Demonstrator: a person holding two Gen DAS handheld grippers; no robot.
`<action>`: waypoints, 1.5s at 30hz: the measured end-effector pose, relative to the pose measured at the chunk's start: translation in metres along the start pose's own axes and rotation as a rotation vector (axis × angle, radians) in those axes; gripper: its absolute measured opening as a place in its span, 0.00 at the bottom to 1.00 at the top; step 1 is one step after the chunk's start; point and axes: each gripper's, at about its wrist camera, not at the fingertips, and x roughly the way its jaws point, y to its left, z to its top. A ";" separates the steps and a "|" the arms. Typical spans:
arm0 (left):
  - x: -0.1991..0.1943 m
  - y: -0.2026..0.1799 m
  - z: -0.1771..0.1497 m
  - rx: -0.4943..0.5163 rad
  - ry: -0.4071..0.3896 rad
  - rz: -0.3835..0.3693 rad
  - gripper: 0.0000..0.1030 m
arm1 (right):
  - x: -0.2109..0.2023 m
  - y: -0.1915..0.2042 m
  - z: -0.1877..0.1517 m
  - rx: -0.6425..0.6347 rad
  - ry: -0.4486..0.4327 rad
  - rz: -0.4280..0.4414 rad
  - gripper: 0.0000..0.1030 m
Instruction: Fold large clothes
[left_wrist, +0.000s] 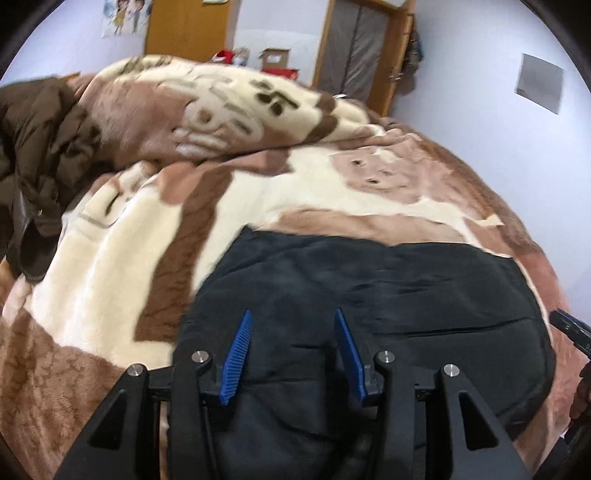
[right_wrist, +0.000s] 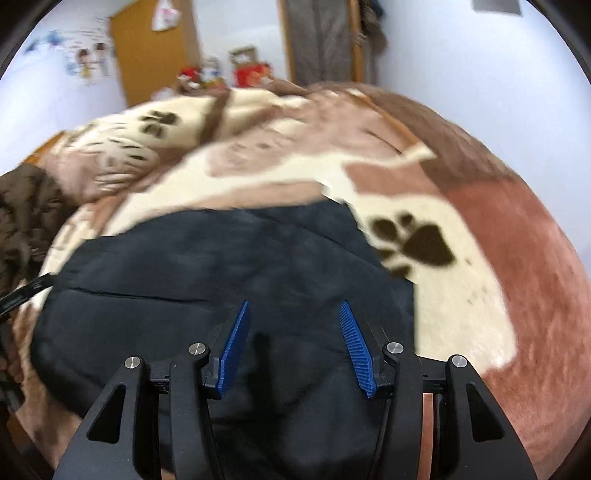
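A large black garment (left_wrist: 369, 288) lies folded and flat on a brown and cream blanket (left_wrist: 110, 258). My left gripper (left_wrist: 293, 312) hovers over the garment's left part, its blue pads (left_wrist: 238, 354) apart with nothing between them. In the right wrist view the same garment (right_wrist: 221, 266) spreads below my right gripper (right_wrist: 294, 302), which is open and empty above the garment's right part. A black piece of the right gripper (left_wrist: 570, 328) shows at the left view's right edge. Part of the left gripper (right_wrist: 26, 291) shows at the right view's left edge.
A crumpled brown jacket (left_wrist: 37, 140) lies at the blanket's left side, also seen as the brown jacket (right_wrist: 26, 206). The blanket (right_wrist: 461, 221) is bunched up at the back. Behind the bed stand wooden doors (left_wrist: 184, 29), red boxes (left_wrist: 277, 70) and white walls.
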 end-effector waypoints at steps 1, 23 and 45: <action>-0.002 -0.011 -0.001 0.011 -0.002 -0.012 0.47 | 0.003 0.007 0.000 -0.018 0.006 0.014 0.50; 0.018 -0.048 -0.014 0.080 0.074 -0.016 0.47 | 0.016 0.031 -0.013 -0.088 0.046 0.047 0.50; 0.028 0.071 -0.031 -0.147 0.123 0.037 0.47 | 0.028 -0.057 -0.028 0.075 0.104 -0.085 0.50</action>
